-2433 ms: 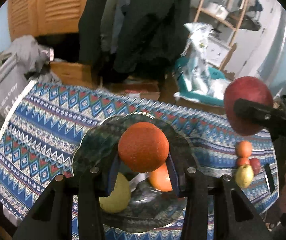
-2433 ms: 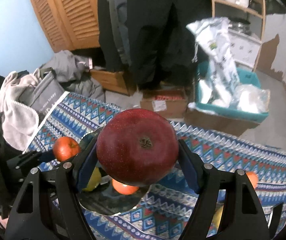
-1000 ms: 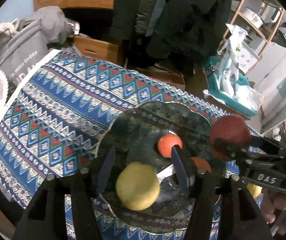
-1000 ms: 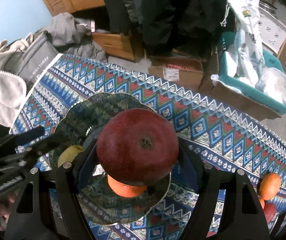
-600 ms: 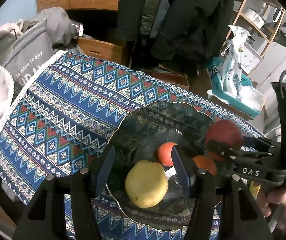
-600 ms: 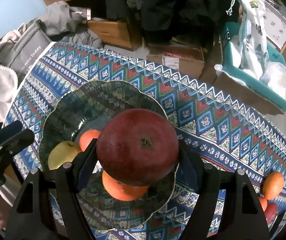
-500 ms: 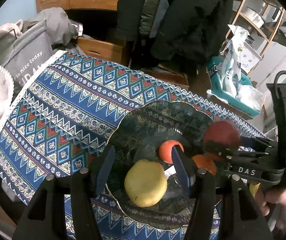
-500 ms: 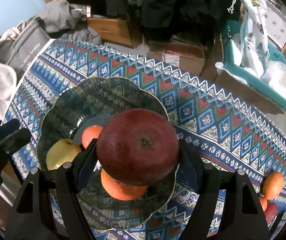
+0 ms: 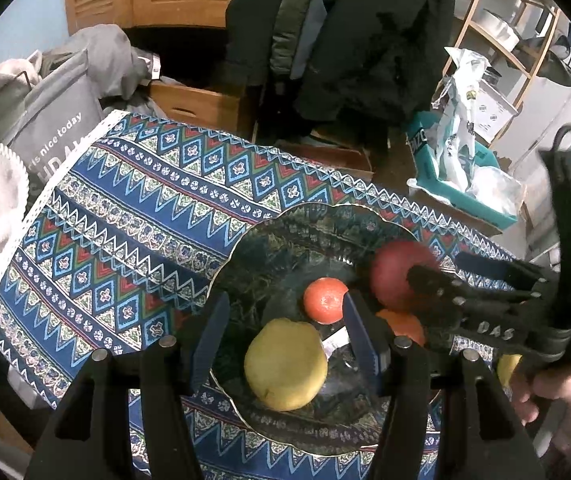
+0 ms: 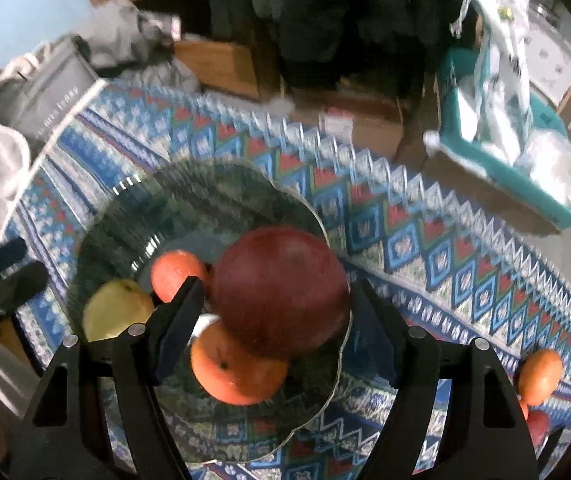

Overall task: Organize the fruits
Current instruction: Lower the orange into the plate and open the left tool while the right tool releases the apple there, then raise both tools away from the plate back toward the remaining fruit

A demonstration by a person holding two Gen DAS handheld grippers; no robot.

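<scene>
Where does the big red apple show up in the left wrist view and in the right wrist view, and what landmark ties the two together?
Left wrist view: the red apple is right of centre, over the far right of the dark plate, between the right gripper fingers.
Right wrist view: the apple is at centre, above an orange.
Shared landmark: the yellow fruit on the plate.

Left hand-held gripper [image 9: 283, 334]: angled steeply downward, jaws parted, nothing gripped between the blue pads. Right hand-held gripper [image 10: 275, 320]: angled steeply downward, jaws spread with gaps at both pads. Right hand [image 9: 561, 404]: bare, wrapped around its gripper's handle at the near right.
</scene>
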